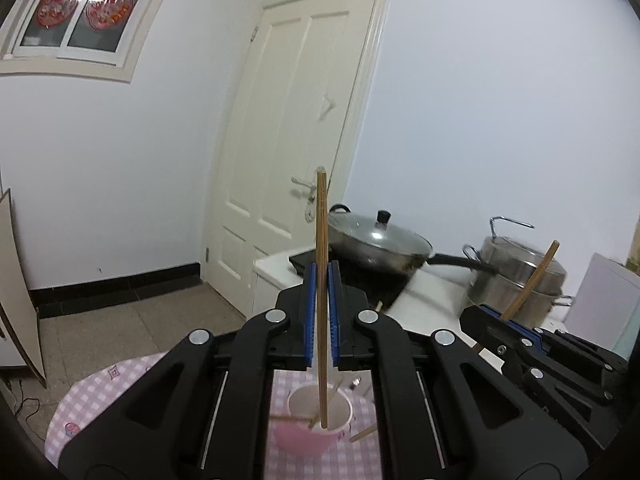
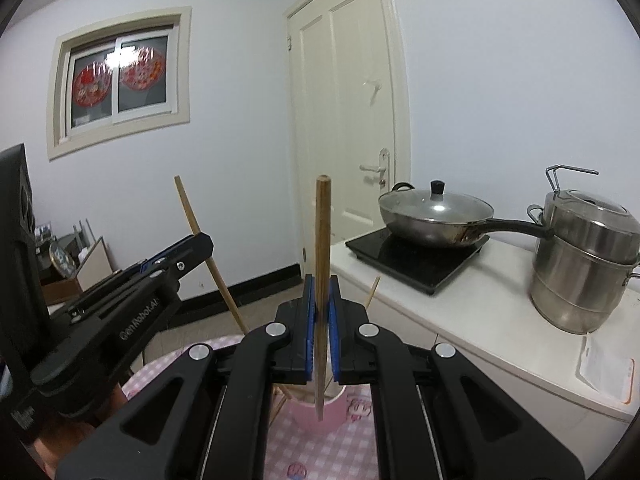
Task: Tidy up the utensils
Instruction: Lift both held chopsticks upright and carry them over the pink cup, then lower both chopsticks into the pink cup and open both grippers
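Each tool was clenched on a single chopstick. The left tool (image 1: 321,312) pinched a slim wooden chopstick (image 1: 321,240) between its blue ribbed pads, the stick's long axis upright, its lower tip hanging inside the mouth of the pink cup (image 1: 320,420) directly beneath. The right tool (image 2: 321,328) gripped its own chopstick (image 2: 322,248) — round, brown, faintly grained — also near vertical, with its tip low over the same cup (image 2: 320,408). So the cup lay straight below both tools, and the coming move looked like a plain drop along each stick's length; the left seemed a little nearer, its tip already past the rim. Loose chopsticks leaned in and beside the cup on the pink checked tablecloth (image 1: 100,392). Behind, a lidded steel wok (image 2: 436,216) sat on a glossy black cooktop.
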The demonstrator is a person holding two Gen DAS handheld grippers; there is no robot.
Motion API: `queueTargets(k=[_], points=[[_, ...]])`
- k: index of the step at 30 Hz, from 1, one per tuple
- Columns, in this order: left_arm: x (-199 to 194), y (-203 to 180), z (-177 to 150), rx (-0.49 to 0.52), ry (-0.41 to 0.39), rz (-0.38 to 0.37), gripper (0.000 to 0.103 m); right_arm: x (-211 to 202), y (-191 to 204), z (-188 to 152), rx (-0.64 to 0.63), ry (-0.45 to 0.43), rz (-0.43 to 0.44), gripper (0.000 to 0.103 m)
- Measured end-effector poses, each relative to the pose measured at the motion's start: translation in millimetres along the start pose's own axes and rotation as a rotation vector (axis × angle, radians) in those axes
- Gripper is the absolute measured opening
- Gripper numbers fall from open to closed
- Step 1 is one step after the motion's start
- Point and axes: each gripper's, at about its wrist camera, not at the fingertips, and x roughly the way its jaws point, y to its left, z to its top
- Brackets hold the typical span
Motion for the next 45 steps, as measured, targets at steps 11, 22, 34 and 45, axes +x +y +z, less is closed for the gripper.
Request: queueTargets(k=[11,22,34,45], points=[[41.2,-4.5,-35.4,0.036,0.027,0.042,0.006,32.6,-19.1,-19.7,0.040,0.015,0.001,0.005],[58.4,2.4,-59.5,0.078,0.105,0.049,0.006,56.3,-25.3,-45.3,0.066,0.096,-0.002,0.005],[68.7,6.8,-73.7,0.110,0.187,0.042,0.007,73.3,-27.6,-62.1,0.092,0.165,-0.002,0.005],[68.2,3.9,-71.1,0.120,0.215,0.023,0.007,78.1,-33.0,-67.9,0.124,0.199,-0.007,0.006]])
